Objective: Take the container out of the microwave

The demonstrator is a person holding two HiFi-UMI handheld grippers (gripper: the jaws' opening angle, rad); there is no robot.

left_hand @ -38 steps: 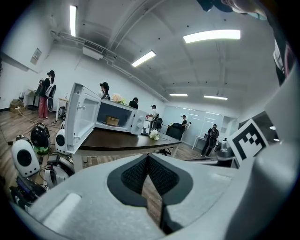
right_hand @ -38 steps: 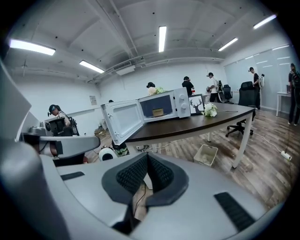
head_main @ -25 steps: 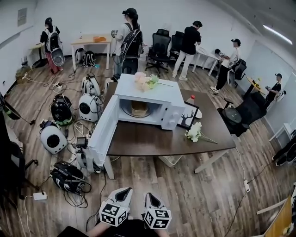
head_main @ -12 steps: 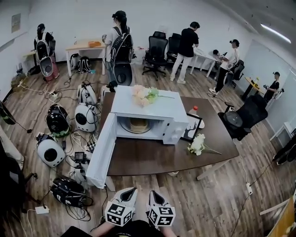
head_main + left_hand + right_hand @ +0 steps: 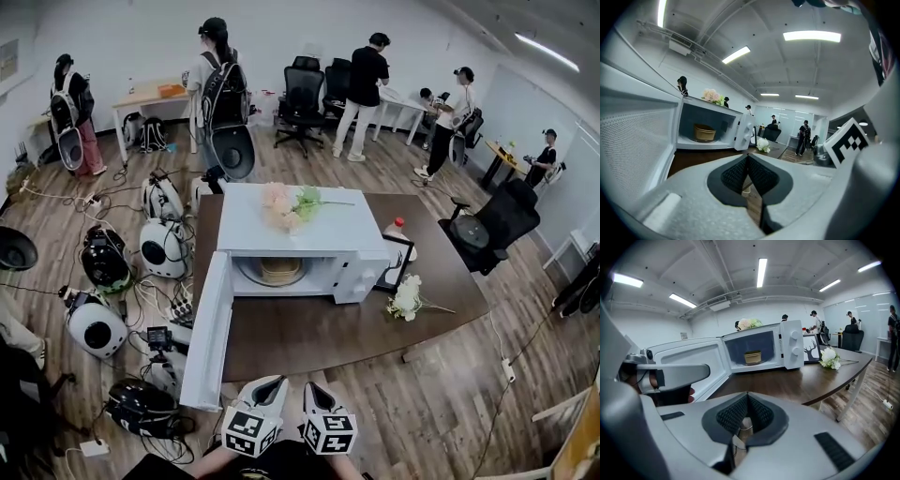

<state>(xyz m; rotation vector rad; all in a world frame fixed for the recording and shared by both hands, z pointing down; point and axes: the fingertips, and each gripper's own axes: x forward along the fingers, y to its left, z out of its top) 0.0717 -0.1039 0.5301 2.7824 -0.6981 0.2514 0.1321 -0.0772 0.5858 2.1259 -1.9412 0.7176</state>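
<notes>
Since 1 second ago the table (image 5: 309,330) and microwave (image 5: 292,228) had come nearer in the head view, and both grippers now sat right at the table's near edge. The microwave door (image 5: 208,328) stood wide open, swung out to the left past the table's front corner. The container (image 5: 279,270), tan and round, still sat inside the microwave cavity on the turntable, untouched. The left gripper (image 5: 270,382) had its jaws closed together with nothing between them. The right gripper (image 5: 315,386) was the same, closed and empty. Both pointed toward the microwave, side by side and well apart from the container. Pink flowers (image 5: 284,201) lay on top of the microwave. White flowers (image 5: 406,298) and a picture frame (image 5: 395,263) sat on the table to its right.
</notes>
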